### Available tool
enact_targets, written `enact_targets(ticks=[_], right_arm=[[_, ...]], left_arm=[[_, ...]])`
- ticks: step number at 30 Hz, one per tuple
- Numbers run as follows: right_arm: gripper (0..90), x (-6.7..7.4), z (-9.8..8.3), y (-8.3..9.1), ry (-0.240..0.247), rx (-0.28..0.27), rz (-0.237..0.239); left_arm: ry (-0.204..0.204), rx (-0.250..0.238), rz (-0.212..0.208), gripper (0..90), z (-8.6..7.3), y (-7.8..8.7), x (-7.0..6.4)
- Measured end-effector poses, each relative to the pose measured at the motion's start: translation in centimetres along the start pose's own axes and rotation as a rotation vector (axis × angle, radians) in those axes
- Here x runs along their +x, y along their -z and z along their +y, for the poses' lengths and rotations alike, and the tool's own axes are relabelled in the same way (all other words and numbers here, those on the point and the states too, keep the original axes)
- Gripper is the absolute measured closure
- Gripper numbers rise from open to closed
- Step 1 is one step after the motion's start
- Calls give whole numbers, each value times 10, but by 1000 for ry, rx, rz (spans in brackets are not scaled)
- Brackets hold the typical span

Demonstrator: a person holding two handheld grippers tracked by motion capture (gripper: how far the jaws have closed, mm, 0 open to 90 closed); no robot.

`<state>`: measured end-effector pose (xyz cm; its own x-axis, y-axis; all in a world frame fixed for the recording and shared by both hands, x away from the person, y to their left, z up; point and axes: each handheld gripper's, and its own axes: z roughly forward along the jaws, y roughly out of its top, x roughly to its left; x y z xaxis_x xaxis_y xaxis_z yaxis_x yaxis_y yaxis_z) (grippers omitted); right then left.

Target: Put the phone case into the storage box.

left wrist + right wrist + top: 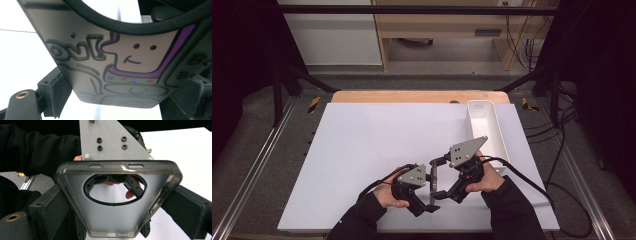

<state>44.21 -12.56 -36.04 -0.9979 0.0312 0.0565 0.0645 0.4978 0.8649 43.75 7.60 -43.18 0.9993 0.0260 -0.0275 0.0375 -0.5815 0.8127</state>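
A translucent dark-rimmed phone case (433, 181) stands on edge between my two grippers, near the table's front edge. My left gripper (428, 192) holds it from the left and my right gripper (438, 176) from the right. In the left gripper view the case's printed back (120, 65), a cartoon face with purple trim, sits between the jaws of the left gripper (120, 97), whose pads press on its sides. The right gripper view faces the case's inner side (117, 220) with its round camera opening, and the right gripper (117, 207) is shut on the case's two long edges.
A white rectangular bin (499, 132) lies at the right of the white mat (372, 145). Wooden table edge (412, 96) at the back. Metal rails run along both sides. The left gripper's grey plate (112, 142) shows behind the case.
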Motion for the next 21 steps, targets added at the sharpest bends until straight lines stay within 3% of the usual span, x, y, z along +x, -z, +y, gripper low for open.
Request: enact_targets(ticks=[21], right_arm=[[124, 0, -1, 0, 15, -3, -4]], left_arm=[[8, 0, -5, 116, 0, -2, 1]])
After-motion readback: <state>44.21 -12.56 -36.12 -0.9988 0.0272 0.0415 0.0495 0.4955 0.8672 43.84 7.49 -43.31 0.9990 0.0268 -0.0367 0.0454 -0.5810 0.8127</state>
